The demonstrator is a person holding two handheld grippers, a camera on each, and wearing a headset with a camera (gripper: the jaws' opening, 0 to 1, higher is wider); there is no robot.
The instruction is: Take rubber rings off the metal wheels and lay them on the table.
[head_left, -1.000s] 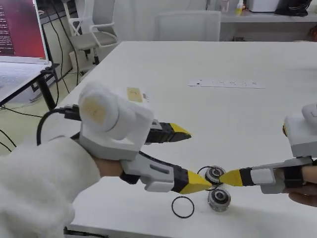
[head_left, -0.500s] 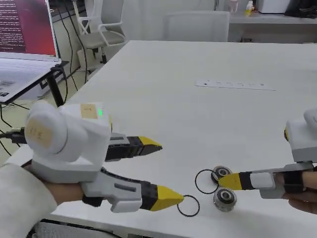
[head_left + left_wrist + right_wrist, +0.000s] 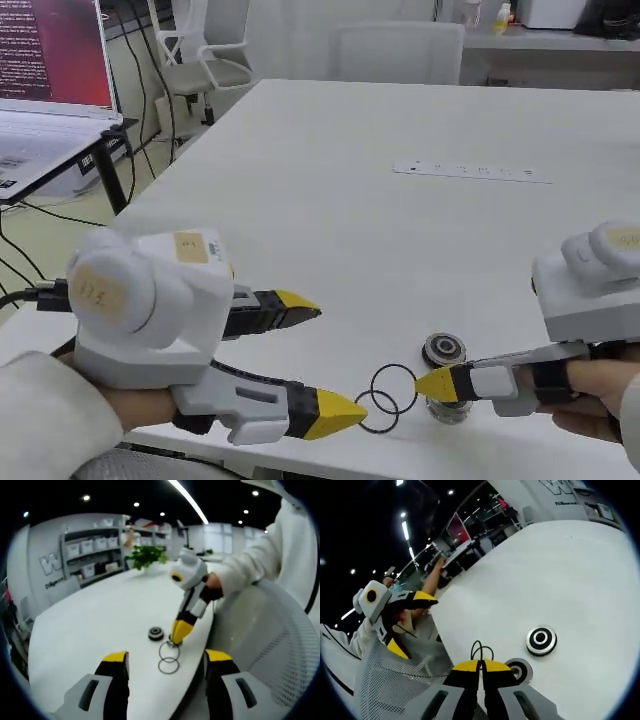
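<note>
Two metal wheels stand near the table's front edge, one (image 3: pixel 443 350) (image 3: pixel 540 640) (image 3: pixel 156 633) bare and the other (image 3: pixel 452 408) (image 3: pixel 519 670) partly behind my right gripper. My right gripper (image 3: pixel 420 385) (image 3: pixel 481 665) (image 3: pixel 177 632) is shut on the rim of a black rubber ring (image 3: pixel 393 366) (image 3: pixel 481 649) (image 3: pixel 169 643). That ring lies almost flat and overlaps a second ring (image 3: pixel 377 432) (image 3: pixel 168 673) lying free on the table. To the left of both rings my left gripper (image 3: pixel 325 355) (image 3: pixel 167 656) hangs open, holding nothing.
The rings lie close to the white table's front edge (image 3: pixel 420 462). A flat white strip (image 3: pixel 470 170) lies mid-table. An office chair (image 3: pixel 400 50) stands at the far side. A screen and side desk (image 3: pixel 50 60) are off to the left.
My right gripper has drawn the ring left and toward the front edge, away from the wheel, onto the free ring. The left gripper has pulled back to the left, still open.
</note>
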